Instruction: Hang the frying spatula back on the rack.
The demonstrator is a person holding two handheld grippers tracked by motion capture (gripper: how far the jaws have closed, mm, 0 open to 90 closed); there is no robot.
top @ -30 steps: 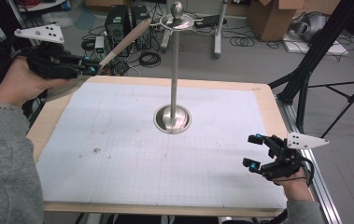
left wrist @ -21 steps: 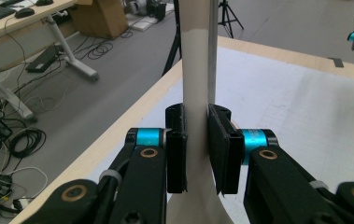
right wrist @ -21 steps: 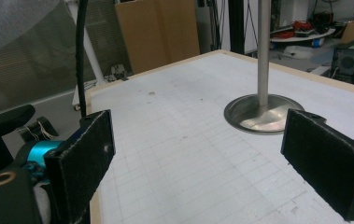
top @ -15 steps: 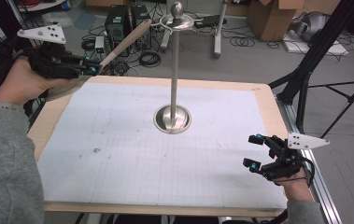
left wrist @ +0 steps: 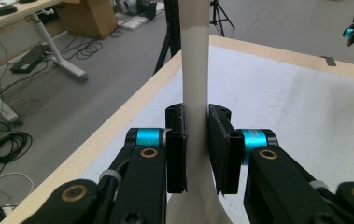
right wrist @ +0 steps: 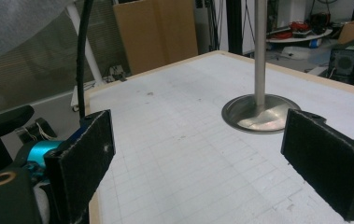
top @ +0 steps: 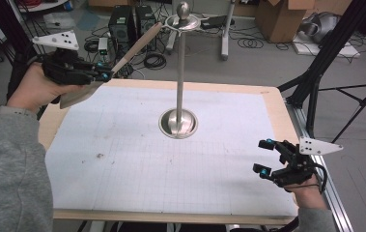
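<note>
My left gripper (top: 104, 76) pinches a pale wooden spatula (top: 137, 46), handle slanting toward the stand (top: 178, 121), blade half hidden under my hand; my right gripper (top: 264, 157) gapes empty.

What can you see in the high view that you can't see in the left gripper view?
The high view gives the metal stand, with its round base on the white mat and a ball on top, and the whole wooden spatula, its handle slanting up toward the stand. The left gripper view gives the close-up: the left gripper has its jaws pressed on the spatula's narrow neck from both sides. Both show the spatula, the table and the right gripper, its jaws open.
</note>
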